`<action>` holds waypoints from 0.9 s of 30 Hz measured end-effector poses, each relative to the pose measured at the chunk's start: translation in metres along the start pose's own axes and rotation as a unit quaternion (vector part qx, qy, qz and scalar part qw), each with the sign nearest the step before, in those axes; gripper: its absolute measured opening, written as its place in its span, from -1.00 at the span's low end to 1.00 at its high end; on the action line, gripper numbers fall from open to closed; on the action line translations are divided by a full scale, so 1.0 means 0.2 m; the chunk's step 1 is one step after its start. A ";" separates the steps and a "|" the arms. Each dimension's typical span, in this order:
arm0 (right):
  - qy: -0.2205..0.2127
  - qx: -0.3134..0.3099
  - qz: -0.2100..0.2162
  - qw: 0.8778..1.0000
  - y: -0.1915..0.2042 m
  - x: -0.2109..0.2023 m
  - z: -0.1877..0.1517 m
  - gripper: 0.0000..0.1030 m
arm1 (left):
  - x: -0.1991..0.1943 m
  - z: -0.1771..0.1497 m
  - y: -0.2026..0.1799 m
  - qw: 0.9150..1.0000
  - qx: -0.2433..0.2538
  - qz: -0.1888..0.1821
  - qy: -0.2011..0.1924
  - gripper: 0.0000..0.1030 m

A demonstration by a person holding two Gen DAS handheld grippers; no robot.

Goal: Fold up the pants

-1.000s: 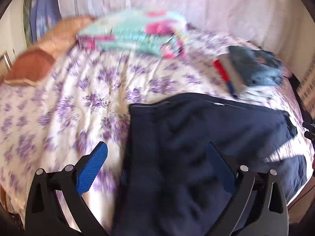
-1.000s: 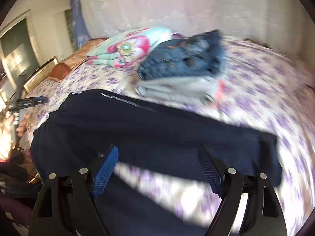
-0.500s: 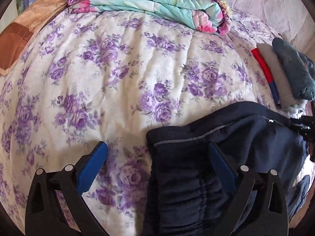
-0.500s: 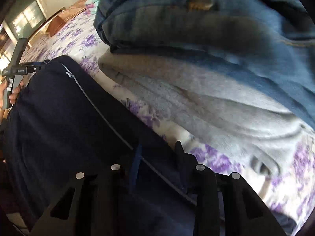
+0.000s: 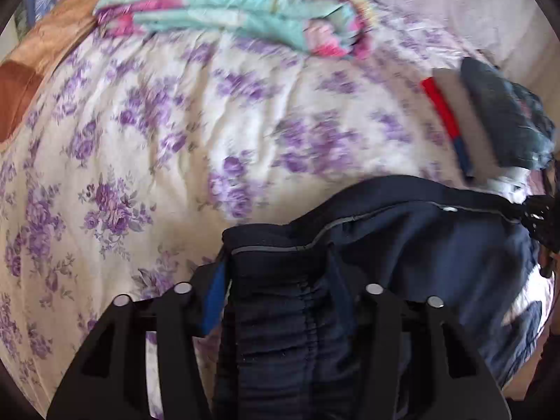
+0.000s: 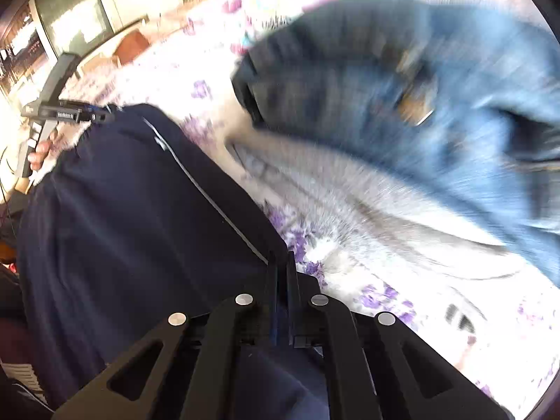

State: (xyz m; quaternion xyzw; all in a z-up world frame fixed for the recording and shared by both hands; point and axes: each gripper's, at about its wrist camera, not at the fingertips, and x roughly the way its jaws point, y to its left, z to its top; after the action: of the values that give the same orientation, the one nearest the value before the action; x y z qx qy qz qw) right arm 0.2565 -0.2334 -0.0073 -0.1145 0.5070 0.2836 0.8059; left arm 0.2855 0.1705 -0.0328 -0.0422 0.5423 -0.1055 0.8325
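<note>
Dark navy pants [image 5: 402, 238] lie on a bed with a purple-flowered cover [image 5: 147, 147]. My left gripper [image 5: 276, 276] is shut on the elastic waistband end of the pants, which bunches between its blue pads. My right gripper [image 6: 281, 280] is shut on the other end of the pants [image 6: 133, 210], at the edge with the thin grey piping. In the right wrist view the left gripper [image 6: 70, 115] shows at the far end of the pants, held by a hand.
A stack of folded clothes [image 5: 490, 126], denim on top of grey and red, sits just beyond the pants; it fills the right wrist view [image 6: 402, 105]. A folded turquoise and pink quilt [image 5: 245, 10] lies at the bed's far side. An orange-brown pillow [image 5: 21, 84] is at the left.
My left gripper has closed on the waistband of the pants. My right gripper, shut on the pants, has tightened and shifted slightly beside the folded stack.
</note>
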 end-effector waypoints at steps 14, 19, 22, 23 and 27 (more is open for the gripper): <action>-0.113 -0.051 -0.034 0.992 0.33 -0.60 -0.22 -0.92 | -0.45 -0.21 -0.06 0.996 -0.002 -0.049 -0.078 -0.69; -0.122 -0.073 -0.018 0.990 0.63 -0.72 -0.50 -0.92 | -0.54 -0.47 -0.07 0.996 0.011 -0.052 -0.078 -0.64; -0.104 -0.079 -0.012 0.991 0.78 -0.67 -0.72 -0.92 | -0.58 -0.60 -0.02 0.992 -0.013 -0.091 -0.081 -0.48; -0.099 -0.071 -0.004 0.993 0.81 -0.64 -0.80 -0.92 | -0.59 -0.65 0.00 0.991 -0.022 -0.100 -0.085 -0.07; -0.095 -0.020 0.006 0.995 0.84 -0.47 -1.04 -0.90 | -0.57 -0.83 0.10 0.983 -0.087 -0.127 -0.098 0.77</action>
State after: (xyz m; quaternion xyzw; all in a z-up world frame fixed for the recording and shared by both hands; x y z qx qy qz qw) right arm -0.0266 -0.2270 -0.0024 -0.1003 0.4229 0.3081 0.8463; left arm 0.0927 0.2233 -0.0029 -0.1933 0.4555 -0.1576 0.8546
